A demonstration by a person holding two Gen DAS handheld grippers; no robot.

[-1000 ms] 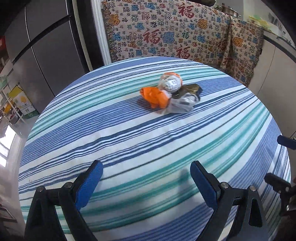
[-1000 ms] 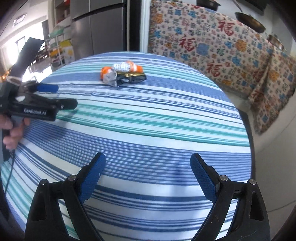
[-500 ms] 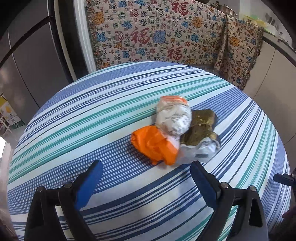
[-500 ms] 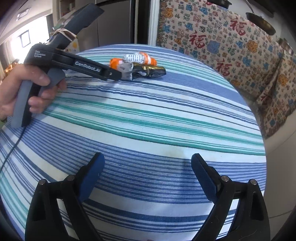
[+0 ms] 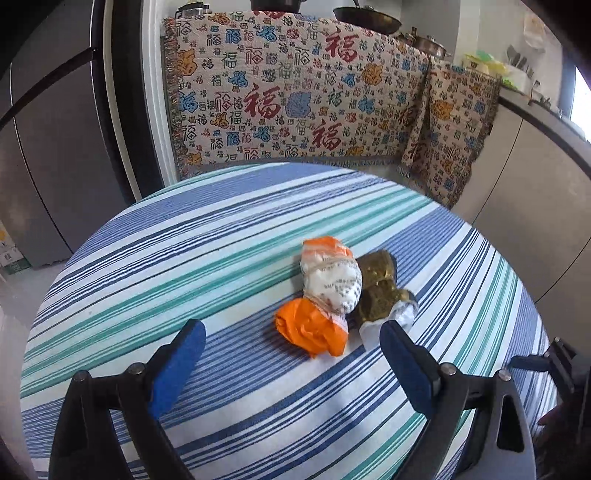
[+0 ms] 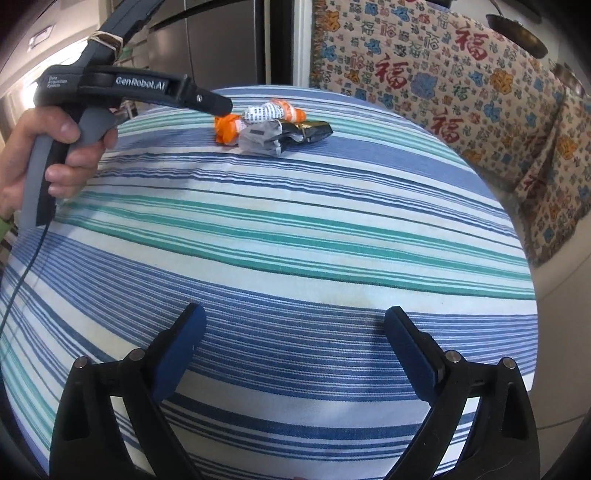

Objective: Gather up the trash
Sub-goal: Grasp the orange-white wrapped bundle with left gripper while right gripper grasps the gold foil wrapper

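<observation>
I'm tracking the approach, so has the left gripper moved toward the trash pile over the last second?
Yes. The left gripper has closed in on the trash pile, which lies unmoved on the striped tablecloth; its open fingers now nearly flank the pile.

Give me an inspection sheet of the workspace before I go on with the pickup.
Surface: round table under striped tablecloth.
Job's things: orange wrapper, white printed wrapper and gold-and-silver packet, bunched touching one another.
Clutter: nothing seen.
Grippers: left hand-held gripper open, right at the pile, gripping nothing; right hand-held gripper open, empty, away from the pile.
Cables: dark cable hanging from the left tool's handle.
Surroundings: patterned blanket, refrigerator, pans on counter.
</observation>
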